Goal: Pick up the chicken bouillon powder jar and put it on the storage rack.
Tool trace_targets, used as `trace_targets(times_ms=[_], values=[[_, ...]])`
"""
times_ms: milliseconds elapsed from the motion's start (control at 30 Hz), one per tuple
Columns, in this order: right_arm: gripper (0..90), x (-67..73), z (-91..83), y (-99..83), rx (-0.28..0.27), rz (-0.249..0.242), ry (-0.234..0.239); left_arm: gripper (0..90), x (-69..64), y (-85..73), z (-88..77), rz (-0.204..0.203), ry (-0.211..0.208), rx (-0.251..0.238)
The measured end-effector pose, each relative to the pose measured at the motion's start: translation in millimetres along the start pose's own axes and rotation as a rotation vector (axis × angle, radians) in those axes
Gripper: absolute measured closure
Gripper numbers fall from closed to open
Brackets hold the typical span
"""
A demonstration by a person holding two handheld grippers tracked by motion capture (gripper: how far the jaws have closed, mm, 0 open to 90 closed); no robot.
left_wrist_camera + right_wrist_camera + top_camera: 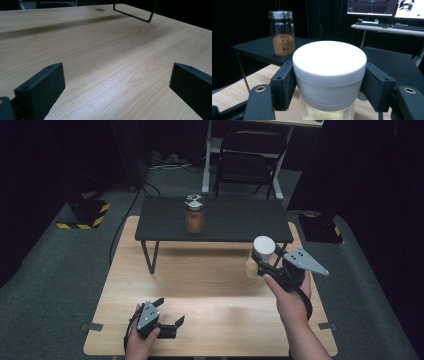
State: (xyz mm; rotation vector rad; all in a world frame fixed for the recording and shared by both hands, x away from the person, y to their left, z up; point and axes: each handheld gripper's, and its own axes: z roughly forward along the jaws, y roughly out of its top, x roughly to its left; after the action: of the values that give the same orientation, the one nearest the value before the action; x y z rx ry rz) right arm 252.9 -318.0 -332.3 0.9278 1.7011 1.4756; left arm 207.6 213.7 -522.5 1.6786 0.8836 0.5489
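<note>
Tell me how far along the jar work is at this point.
Done: one brown-filled jar already stands on the black shelf. In hand: the right gripper has its jaws clamped just under the lid of the white-lidded jar, held clear above the wooden table. Left: setting it down, probably on the shelf. The left gripper rests open near the table's front edge.

Worktop: a pale wood-grain worktop (200, 285) is standing on grey carpet (60, 285).
Riser: a low black shelf (225, 222) on thin wire legs is sitting across the worktop's far part.
On the shelf: a clear jar of brown powder (194, 213), capped by a black-and-white checkered lid, is standing upright near the shelf's middle.
Near edge: the left tongs (170, 312) are lying low at the worktop's near left part, their jaws standing wide apart.
</note>
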Motion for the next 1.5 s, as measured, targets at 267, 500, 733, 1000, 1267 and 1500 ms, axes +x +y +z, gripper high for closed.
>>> trace_targets(times_ms=[267,500,733,1000,1267,1500], values=[[33.7,0.9,4.3,23.7,-0.015,0.001,-0.003,0.5,-0.2,-0.5,-0.2,0.000,-0.002,-0.003],[33.8,-0.2,9.9,42.4,-0.027,0.009,-0.008,0.5,-0.1,-0.3,-0.8,0.006,-0.005,0.000],[33.7,-3.7,19.5,58.1,-0.038,0.018,-0.018,0.5,0.9,-0.9,-0.7,-0.001,-0.008,-0.003],[33.8,-5.6,36.6,69.2,-0.033,0.024,-0.037,0.5,2.4,-1.0,-1.4,-0.003,-0.015,-0.003],[33.8,-7.7,58.3,75.9,-0.021,0.028,-0.055,0.5,3.9,-2.5,-2.1,-0.012,-0.021,-0.011],[33.7,-9.2,76.4,79.7,-0.008,0.038,-0.077,0.4,4.8,-2.6,-2.7,-0.014,-0.026,-0.010]])
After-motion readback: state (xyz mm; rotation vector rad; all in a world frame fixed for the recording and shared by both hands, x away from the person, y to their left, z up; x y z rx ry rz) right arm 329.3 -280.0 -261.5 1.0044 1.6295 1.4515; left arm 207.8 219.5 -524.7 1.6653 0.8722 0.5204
